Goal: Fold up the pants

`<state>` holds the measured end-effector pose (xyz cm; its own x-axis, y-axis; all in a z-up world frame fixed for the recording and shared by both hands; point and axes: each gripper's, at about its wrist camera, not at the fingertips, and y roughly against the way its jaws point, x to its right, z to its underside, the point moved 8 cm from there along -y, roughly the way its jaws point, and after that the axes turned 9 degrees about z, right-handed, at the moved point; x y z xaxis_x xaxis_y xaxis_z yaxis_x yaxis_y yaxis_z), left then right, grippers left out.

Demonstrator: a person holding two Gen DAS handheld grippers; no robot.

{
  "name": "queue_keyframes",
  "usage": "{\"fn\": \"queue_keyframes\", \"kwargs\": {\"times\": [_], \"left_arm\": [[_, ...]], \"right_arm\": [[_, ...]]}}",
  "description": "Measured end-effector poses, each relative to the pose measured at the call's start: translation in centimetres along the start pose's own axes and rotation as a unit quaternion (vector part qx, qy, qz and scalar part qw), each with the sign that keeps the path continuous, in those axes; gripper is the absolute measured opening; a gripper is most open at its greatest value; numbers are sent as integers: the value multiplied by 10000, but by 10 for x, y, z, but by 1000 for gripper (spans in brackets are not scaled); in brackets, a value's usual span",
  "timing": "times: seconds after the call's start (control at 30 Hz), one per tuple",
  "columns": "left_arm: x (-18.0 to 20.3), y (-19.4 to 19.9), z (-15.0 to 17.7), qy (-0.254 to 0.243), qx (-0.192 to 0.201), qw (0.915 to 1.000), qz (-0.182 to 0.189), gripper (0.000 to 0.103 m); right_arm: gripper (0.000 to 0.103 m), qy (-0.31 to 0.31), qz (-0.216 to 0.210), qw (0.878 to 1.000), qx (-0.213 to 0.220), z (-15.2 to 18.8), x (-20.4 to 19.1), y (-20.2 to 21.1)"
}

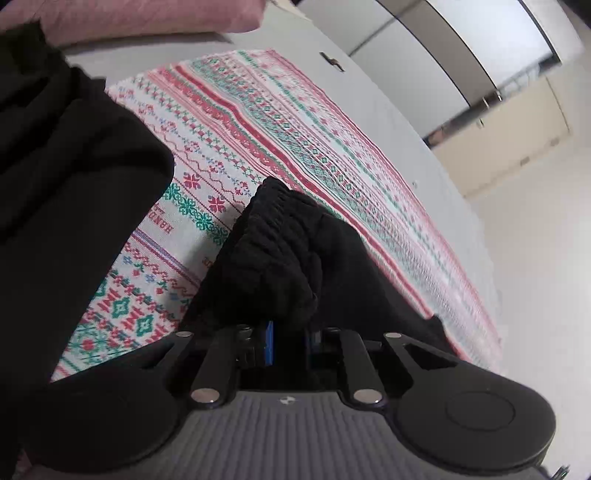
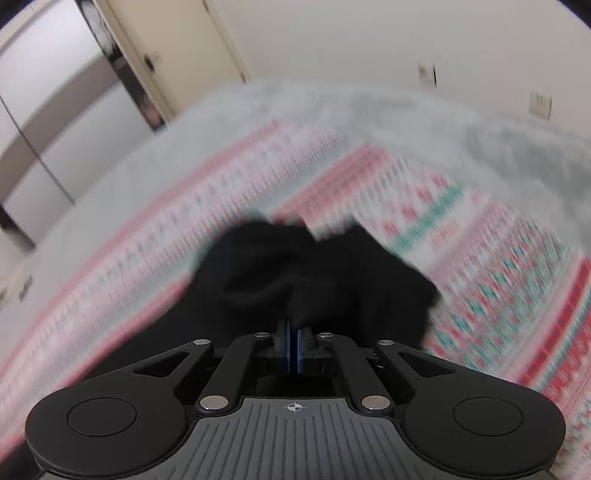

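Observation:
The black pants bunch up in front of my left gripper, which is shut on their gathered elastic waistband and holds it above the patterned blanket. More black cloth hangs at the left of that view. In the right wrist view my right gripper is shut on another bunch of the black pants, its blue pads pressed together with cloth between them. That view is blurred by motion.
The red, green and white patterned blanket lies on a grey bed. A pink pillow sits at the head. White walls, a cream door and wardrobe panels stand beyond the bed.

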<state>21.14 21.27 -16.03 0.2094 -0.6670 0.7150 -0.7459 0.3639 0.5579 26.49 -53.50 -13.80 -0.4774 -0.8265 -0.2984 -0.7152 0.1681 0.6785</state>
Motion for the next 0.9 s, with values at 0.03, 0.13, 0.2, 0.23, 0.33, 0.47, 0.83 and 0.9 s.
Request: {"fn": "queue_keyframes", "kwargs": {"times": [0.03, 0.13, 0.2, 0.23, 0.33, 0.47, 0.83, 0.9], "left_arm": [[-1, 1, -1, -13, 10, 10000, 17, 34], [-9, 1, -1, 141, -8, 9999, 14, 34], [-8, 4, -1, 96, 26, 9999, -64, 34], [-6, 1, -5, -1, 42, 9999, -117, 34], [-4, -12, 4, -403, -156, 9986, -316, 37], [-6, -14, 5, -383, -234, 9983, -363, 40], [-3, 18, -16, 49, 229, 9997, 110, 58], [-4, 29, -24, 132, 561, 9983, 74, 58]], "right_arm": [[2, 122, 5, 9999, -70, 5, 4, 0], [2, 247, -89, 9996, -59, 10, 10, 10], [2, 428, -271, 9983, 291, 2, 0, 28], [2, 514, -351, 9972, 426, -2, -4, 36], [10, 443, -623, 9960, 453, -4, -12, 44], [57, 182, -110, 9997, -100, 1, 9, 7], [63, -2017, -734, 9764, -249, -25, 45, -27], [48, -1479, -331, 9873, -481, -16, 30, -36]]}}
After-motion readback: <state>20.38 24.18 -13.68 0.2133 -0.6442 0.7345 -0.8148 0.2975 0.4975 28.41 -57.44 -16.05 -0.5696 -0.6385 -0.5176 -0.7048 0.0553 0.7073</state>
